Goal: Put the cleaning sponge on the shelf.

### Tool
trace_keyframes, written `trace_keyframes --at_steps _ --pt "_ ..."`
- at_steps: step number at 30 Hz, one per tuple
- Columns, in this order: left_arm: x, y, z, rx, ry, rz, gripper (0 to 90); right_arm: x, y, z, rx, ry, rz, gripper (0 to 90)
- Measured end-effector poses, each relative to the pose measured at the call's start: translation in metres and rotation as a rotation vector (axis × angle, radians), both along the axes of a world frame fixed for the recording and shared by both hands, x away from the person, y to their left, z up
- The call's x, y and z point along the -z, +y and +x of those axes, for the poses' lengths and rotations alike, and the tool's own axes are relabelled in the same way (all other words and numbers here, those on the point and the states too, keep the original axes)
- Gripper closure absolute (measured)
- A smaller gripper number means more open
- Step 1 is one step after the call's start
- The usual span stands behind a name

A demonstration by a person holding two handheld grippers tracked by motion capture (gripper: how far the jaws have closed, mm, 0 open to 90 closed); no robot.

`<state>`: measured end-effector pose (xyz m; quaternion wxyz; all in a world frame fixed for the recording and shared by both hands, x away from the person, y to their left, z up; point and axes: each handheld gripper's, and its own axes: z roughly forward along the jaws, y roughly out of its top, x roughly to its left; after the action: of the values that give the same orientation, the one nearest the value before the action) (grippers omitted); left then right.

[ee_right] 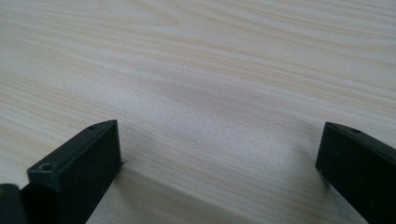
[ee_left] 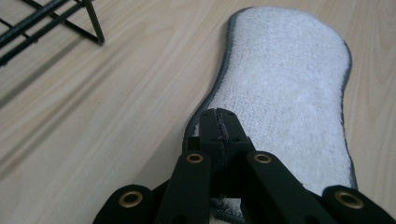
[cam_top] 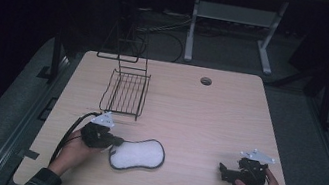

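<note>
Left gripper [ee_left: 218, 122] clenched on near edge of white scrubbing pad [ee_left: 289, 88], flat on table [cam_top: 210, 110] beside wire rack [cam_top: 126, 91], probably for lifting. Right gripper [ee_right: 219, 154] released, parked well apart.

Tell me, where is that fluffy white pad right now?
The white pad lies near the table's front edge in the high view, pinched at its left end by the left gripper, below the wire rack.

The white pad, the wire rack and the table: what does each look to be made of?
White pad: soft looped terry or microfibre, matte, with a stitched grey edge; the nap is fuzzy. The left hand-held gripper is shut on its end.
Wire rack: thin black rods, probably coated metal.
Table: pale wood-grain top, smooth, likely laminate rather than solid wood.
</note>
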<state>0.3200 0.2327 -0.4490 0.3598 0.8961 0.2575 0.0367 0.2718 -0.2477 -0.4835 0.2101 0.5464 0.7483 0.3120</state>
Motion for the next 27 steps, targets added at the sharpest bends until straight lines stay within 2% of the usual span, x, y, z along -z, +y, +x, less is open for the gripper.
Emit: trace_keyframes --at_steps 12,21,25,27 --pt "-0.001 0.012 -0.02 -0.019 0.023 0.0 89.8 0.0 0.0 0.0 0.0 0.0 0.0 0.0" --pt "-0.002 0.012 -0.022 -0.026 0.019 0.004 89.8 0.0 0.0 0.0 0.0 0.0 0.0 0.0" --pt "-0.005 0.012 -0.023 -0.031 0.012 -0.014 89.5 0.0 0.0 0.0 0.0 0.0 0.0 0.0" --pt "-0.007 0.012 -0.023 -0.039 0.007 -0.028 86.6 0.0 0.0 0.0 0.0 0.0 0.0 0.0"
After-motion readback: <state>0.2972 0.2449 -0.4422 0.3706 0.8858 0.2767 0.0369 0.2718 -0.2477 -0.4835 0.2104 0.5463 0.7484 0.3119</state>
